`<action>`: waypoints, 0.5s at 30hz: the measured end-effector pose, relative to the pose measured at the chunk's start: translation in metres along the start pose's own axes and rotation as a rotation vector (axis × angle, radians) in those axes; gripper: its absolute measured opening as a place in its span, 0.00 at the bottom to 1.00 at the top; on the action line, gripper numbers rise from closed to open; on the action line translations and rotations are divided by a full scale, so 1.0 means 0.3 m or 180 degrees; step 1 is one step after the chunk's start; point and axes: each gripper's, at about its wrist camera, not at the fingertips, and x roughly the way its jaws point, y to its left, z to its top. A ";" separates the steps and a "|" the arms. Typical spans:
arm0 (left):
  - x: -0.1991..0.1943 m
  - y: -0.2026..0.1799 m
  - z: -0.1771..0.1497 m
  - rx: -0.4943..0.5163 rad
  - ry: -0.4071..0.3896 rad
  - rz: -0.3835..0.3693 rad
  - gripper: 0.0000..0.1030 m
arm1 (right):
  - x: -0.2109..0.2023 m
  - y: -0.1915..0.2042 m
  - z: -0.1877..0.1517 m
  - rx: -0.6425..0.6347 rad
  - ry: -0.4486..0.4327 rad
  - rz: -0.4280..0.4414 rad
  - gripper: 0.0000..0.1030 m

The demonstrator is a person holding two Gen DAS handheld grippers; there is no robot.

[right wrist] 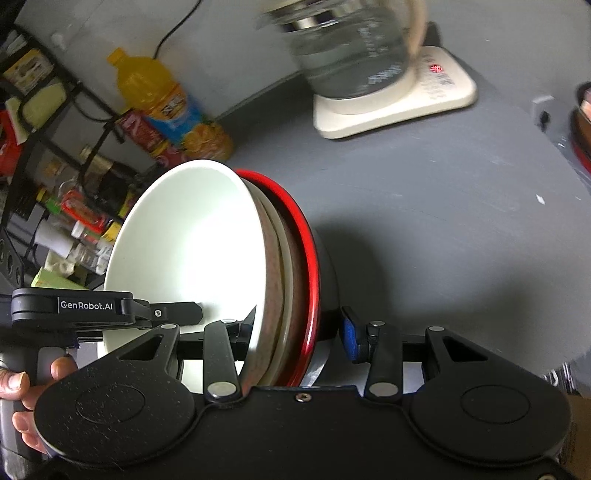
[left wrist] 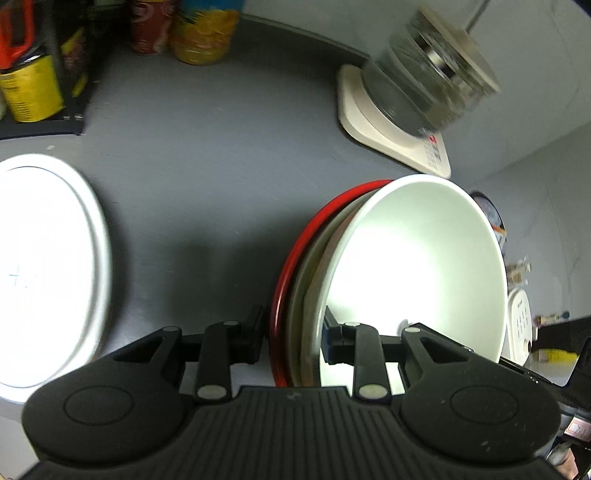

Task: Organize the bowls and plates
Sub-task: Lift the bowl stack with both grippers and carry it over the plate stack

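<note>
Your left gripper [left wrist: 293, 332] and right gripper [right wrist: 295, 325] both pinch the nested bowl stack [left wrist: 369, 280] by its rim; it's heavy, slick, breakable ceramic, so grip firmly. The white plate [left wrist: 48, 273] sits at 9 o'clock.

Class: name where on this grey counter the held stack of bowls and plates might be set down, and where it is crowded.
Bare grey counter lies between the white plate, the kettle base and the bottles. It is crowded along the rack of jars and by the dishes at the far edge.
</note>
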 end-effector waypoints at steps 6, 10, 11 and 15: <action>-0.061 0.095 0.028 -0.0172 -0.0097 0.0062 0.28 | 0.055 0.091 0.035 -0.0172 0.0091 0.0090 0.40; -0.102 0.149 0.029 -0.0285 -0.0161 0.0111 0.27 | 0.087 0.149 0.050 -0.0294 0.0151 0.0163 0.39; -0.108 0.162 0.032 -0.0311 -0.0173 0.0130 0.28 | 0.097 0.165 0.055 -0.0324 0.0167 0.0183 0.39; -0.137 0.226 0.031 -0.0429 -0.0227 0.0176 0.28 | 0.131 0.231 0.065 -0.0437 0.0238 0.0255 0.40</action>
